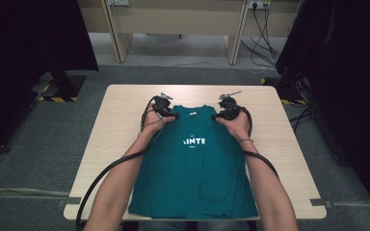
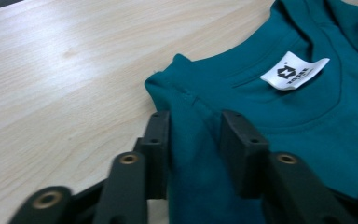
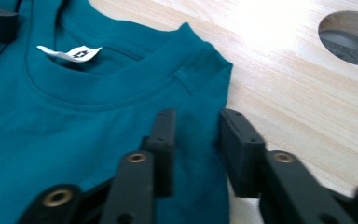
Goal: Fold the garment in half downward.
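A teal T-shirt (image 1: 192,163) with white lettering lies flat on the light wooden table (image 1: 125,101), sides folded in and collar at the far end. My left gripper (image 1: 166,114) sits at the shirt's left shoulder. In the left gripper view its jaws (image 2: 196,135) pinch a raised ridge of shoulder fabric (image 2: 193,154) beside the collar and its white label (image 2: 293,72). My right gripper (image 1: 225,114) sits at the right shoulder. In the right gripper view its jaws (image 3: 196,135) likewise hold a fold of teal cloth (image 3: 196,158) near the collar, where the label (image 3: 70,52) shows again.
A round cable hole (image 3: 349,37) is cut in the tabletop beyond the right shoulder. Bare wood lies on both sides of the shirt. Dark curtains flank the table, and desk legs and cables stand on the floor behind it.
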The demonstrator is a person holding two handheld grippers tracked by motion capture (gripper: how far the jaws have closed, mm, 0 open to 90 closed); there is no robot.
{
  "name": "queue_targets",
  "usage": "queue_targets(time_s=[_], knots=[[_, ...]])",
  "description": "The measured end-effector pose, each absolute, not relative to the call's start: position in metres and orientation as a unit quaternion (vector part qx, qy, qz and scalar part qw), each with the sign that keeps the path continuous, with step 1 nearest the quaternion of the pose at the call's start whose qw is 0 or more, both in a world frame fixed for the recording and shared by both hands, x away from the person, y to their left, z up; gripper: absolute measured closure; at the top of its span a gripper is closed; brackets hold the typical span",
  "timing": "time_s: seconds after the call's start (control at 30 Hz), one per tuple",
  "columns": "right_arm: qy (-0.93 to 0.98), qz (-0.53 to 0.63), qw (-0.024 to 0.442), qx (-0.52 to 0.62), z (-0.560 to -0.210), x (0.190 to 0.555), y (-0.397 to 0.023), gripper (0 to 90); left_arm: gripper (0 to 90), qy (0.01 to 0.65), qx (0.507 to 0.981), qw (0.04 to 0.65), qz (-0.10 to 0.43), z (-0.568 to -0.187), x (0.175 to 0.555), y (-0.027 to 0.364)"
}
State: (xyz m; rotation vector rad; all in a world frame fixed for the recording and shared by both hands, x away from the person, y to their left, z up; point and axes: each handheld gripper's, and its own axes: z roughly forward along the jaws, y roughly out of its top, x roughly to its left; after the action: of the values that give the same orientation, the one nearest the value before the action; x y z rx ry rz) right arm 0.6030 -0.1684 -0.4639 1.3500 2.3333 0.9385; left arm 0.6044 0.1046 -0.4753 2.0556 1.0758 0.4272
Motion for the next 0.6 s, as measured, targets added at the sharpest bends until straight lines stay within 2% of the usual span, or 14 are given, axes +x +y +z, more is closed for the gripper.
queue_targets(time_s=[0.03,0.07,0.23,0.6], knots=[[0.806,0.325,0.135,0.476,-0.463,0.603,-0.166,80.6,79.6,0.422,0.806,0.381,0.167,-0.475,0.604,0.105],[0.806,0.325,0.135,0.476,-0.463,0.603,-0.166,85.5,79.6,0.432,0.799,0.389,0.153,-0.475,0.606,0.106],[0.798,0.331,0.120,0.489,-0.456,0.605,-0.168,86.4,82.8,0.432,0.797,0.397,0.145,-0.469,0.606,0.110],[0.784,0.371,0.154,0.473,-0.413,0.598,-0.170,86.5,83.9,0.422,0.771,0.452,0.157,-0.427,0.603,0.117]])
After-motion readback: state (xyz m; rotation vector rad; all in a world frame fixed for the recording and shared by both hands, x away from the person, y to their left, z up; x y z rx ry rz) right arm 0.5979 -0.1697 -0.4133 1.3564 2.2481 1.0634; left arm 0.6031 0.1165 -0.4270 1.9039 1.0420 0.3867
